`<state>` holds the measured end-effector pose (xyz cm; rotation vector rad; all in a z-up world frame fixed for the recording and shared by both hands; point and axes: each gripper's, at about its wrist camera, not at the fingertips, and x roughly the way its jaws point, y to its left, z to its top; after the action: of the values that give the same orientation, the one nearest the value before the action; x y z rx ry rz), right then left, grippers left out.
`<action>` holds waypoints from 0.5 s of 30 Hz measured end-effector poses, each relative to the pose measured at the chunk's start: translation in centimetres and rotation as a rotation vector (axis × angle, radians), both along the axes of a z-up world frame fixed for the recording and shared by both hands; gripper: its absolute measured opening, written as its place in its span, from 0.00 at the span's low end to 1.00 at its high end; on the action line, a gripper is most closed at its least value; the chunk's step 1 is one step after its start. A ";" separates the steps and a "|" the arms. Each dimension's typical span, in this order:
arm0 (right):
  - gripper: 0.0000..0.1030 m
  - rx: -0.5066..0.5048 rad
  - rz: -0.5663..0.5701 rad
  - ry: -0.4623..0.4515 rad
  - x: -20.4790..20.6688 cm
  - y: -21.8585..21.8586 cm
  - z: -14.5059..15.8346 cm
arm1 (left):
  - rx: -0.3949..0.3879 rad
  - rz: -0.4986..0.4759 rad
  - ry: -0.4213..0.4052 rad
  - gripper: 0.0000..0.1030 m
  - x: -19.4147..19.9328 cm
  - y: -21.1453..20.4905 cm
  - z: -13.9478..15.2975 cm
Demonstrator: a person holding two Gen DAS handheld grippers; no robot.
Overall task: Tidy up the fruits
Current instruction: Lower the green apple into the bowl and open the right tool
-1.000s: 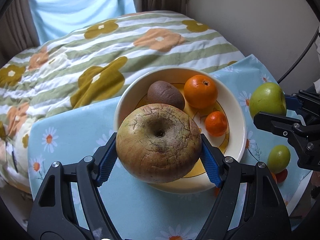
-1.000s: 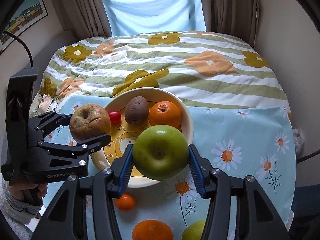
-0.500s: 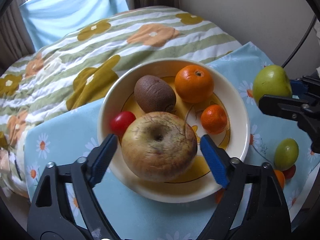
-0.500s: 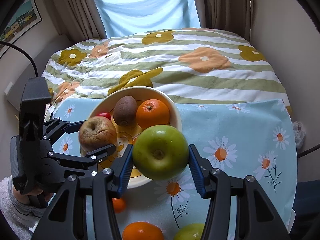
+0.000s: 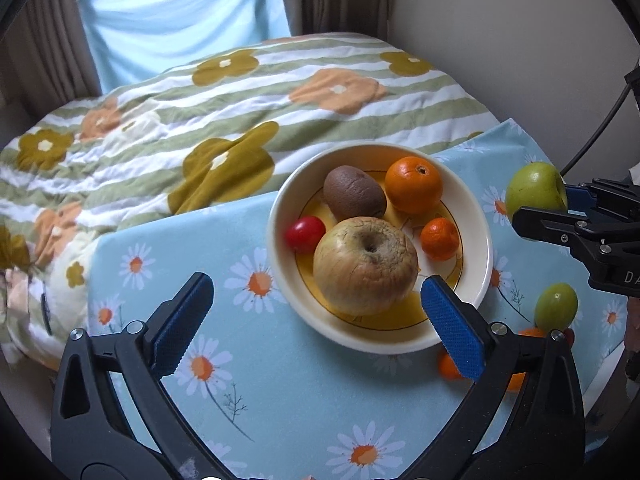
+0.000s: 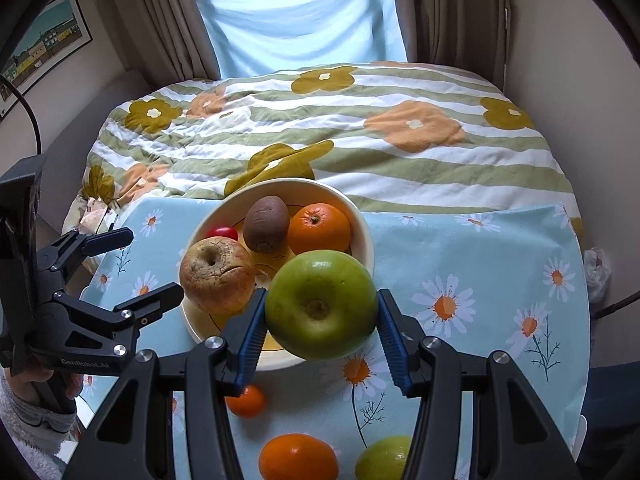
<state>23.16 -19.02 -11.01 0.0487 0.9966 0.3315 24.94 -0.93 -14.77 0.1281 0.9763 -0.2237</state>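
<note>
A cream bowl (image 5: 478, 216) (image 6: 362, 226) on the daisy cloth holds a wrinkled brown apple (image 5: 365, 266) (image 6: 217, 273), a kiwi (image 5: 354, 192), an orange (image 5: 414, 185), a small mandarin (image 5: 439, 239) and a red tomato (image 5: 305, 234). My left gripper (image 5: 316, 316) (image 6: 140, 268) is open and empty, just in front of the bowl. My right gripper (image 6: 320, 338) is shut on a green apple (image 6: 321, 304) (image 5: 534, 188), held above the bowl's near right rim.
Loose fruit lies on the blue daisy cloth (image 6: 480, 264) near me: a small mandarin (image 6: 246, 400), an orange (image 6: 298, 458) and a small green fruit (image 6: 382, 458) (image 5: 556, 306). A striped flowered quilt (image 6: 320, 128) covers the bed behind. Walls stand on both sides.
My left gripper set the wrinkled apple in the bowl, opened and drew back. My right gripper kept hold of the green apple and stayed over the bowl's near rim.
</note>
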 end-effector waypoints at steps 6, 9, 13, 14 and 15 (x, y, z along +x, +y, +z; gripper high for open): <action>0.47 0.018 0.065 0.008 0.2 1.8 -0.2 | 0.027 0.053 -0.011 1.00 -1.2 1.6 0.8; 0.47 0.018 0.103 0.026 0.3 2.9 -1.0 | 0.035 0.072 -0.012 1.00 -1.8 2.1 1.0; 0.48 0.006 0.153 0.046 0.4 4.2 -2.3 | 0.042 0.098 -0.017 1.00 -2.7 2.8 0.9; 0.48 -0.002 0.166 0.054 0.5 4.5 -2.7 | 0.043 0.106 -0.015 1.00 -2.9 3.0 0.8; 0.47 -0.006 0.177 0.059 0.6 4.8 -3.0 | 0.042 0.113 -0.010 1.00 -3.0 3.1 0.6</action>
<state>23.72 -14.24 -14.04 -0.0355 1.0633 0.4915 21.90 2.21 -14.13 0.1123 0.9750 -0.0984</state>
